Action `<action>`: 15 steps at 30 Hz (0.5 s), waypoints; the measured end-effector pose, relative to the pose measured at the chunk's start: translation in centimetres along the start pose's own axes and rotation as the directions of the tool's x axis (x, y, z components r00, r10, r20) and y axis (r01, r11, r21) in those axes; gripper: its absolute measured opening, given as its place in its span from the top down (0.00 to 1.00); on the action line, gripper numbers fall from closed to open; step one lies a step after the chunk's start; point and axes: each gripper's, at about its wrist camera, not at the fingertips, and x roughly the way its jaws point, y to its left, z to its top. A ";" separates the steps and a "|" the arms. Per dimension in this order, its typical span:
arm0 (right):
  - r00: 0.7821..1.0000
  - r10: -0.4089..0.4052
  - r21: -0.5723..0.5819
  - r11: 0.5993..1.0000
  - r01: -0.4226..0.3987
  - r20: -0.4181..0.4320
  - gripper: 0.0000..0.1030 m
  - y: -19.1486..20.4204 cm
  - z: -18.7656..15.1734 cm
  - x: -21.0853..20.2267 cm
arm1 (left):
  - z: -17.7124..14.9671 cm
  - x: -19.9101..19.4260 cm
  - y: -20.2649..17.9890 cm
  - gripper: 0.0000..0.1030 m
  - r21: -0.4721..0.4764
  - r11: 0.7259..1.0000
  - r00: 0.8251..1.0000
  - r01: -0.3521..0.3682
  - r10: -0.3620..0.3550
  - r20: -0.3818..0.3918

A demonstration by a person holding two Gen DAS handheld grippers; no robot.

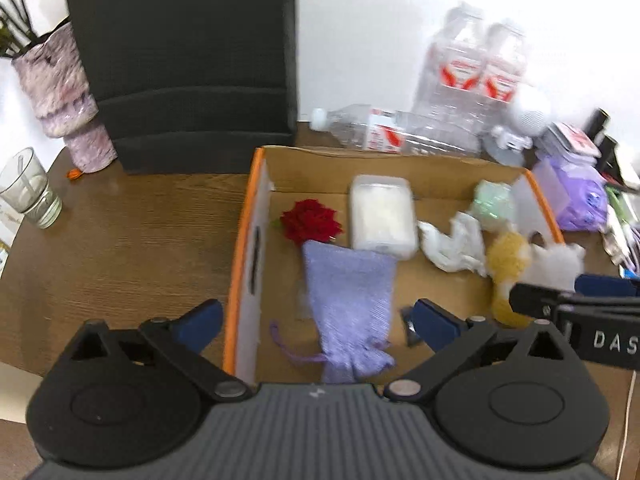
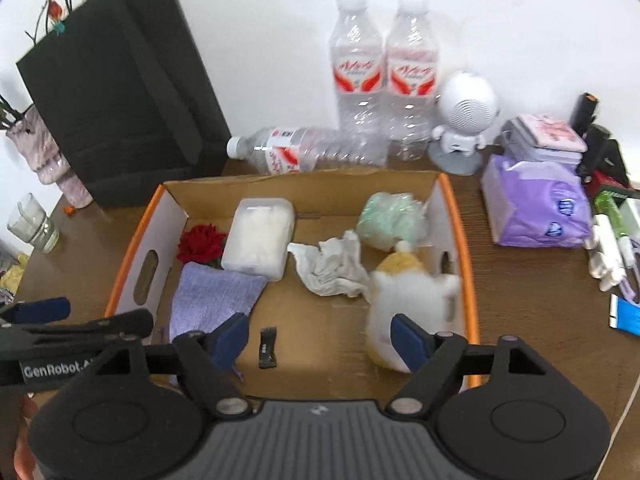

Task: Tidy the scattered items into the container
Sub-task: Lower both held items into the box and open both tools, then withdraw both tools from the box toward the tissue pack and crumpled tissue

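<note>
An open cardboard box with orange rims sits on the brown table. In it lie a lilac knit pouch, a red fabric rose, a white plastic case, a crumpled tissue, a pale green bundle, a yellow-and-white plush toy and a small black sachet. My left gripper is open over the box's left wall. My right gripper is open above the box, empty.
A black paper bag stands behind the box on the left, with a mottled vase and a glass. Water bottles, a white speaker figure, a purple tissue pack and clutter lie behind and right.
</note>
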 end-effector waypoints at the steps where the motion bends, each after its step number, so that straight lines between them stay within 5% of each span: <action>1: 1.000 -0.008 -0.002 1.000 0.008 0.007 0.23 -0.2 -0.2 -0.4 | -0.2 -0.3 -0.5 0.00 0.011 1.000 1.000 0.001 -0.001 -0.001; 8: 0.999 -0.037 0.040 0.999 0.035 0.030 0.22 -2.6 -2.3 -2.0 | -2.0 -2.0 -2.8 0.00 0.053 0.999 1.000 0.007 -0.009 0.026; 15: 0.993 -0.008 0.051 0.999 0.002 0.115 0.18 -3.6 -5.7 -2.6 | -5.8 -2.6 -4.2 0.00 0.106 0.993 0.979 -0.046 0.024 0.201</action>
